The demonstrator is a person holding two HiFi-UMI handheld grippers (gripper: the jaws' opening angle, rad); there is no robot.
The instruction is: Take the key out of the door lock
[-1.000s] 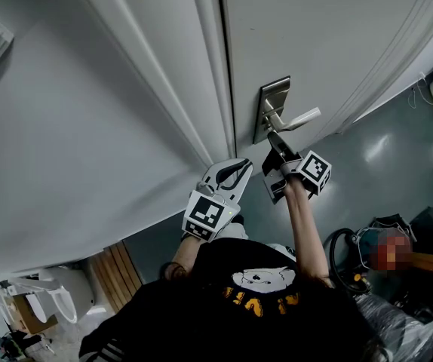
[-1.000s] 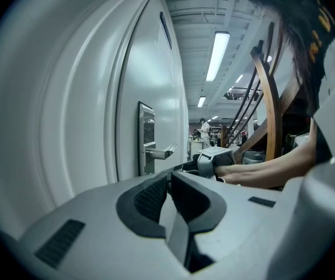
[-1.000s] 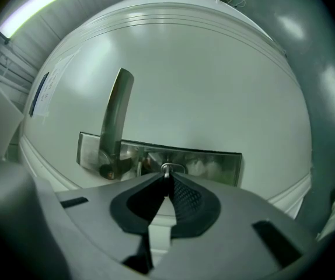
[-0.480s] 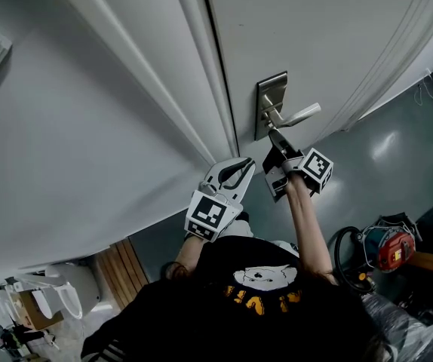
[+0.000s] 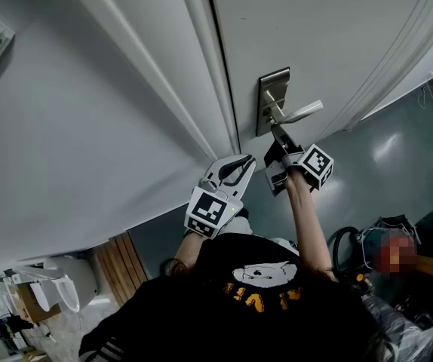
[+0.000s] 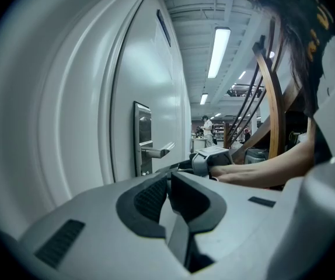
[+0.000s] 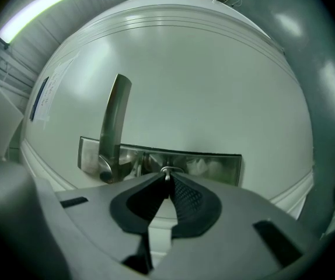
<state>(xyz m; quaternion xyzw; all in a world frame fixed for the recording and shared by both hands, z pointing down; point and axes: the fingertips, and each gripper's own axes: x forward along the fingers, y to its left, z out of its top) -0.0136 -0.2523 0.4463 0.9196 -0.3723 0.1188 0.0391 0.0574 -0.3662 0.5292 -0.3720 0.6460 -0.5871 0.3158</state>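
Hardly any change over the last sec: the right claw (image 5: 275,130) still sits at the lock plate (image 5: 274,100), centre of frame, just under the handle (image 5: 301,115). It pinches the key (image 7: 166,171) by its head betw. the tips, and the key looks still seated in the lock, i.e. not out yet. The jaws are opening a touch, though, so the grip may be slackening; prob. needs a re-squeeze before pulling straight back. Lower centre, the left claw (image 5: 244,162) is clenched on nothing, idle by the door (image 5: 322,36) edge.

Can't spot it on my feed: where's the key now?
Right gripper view: the key sits between the right gripper's opening jaw tips, at the lock plate right of the lever handle.
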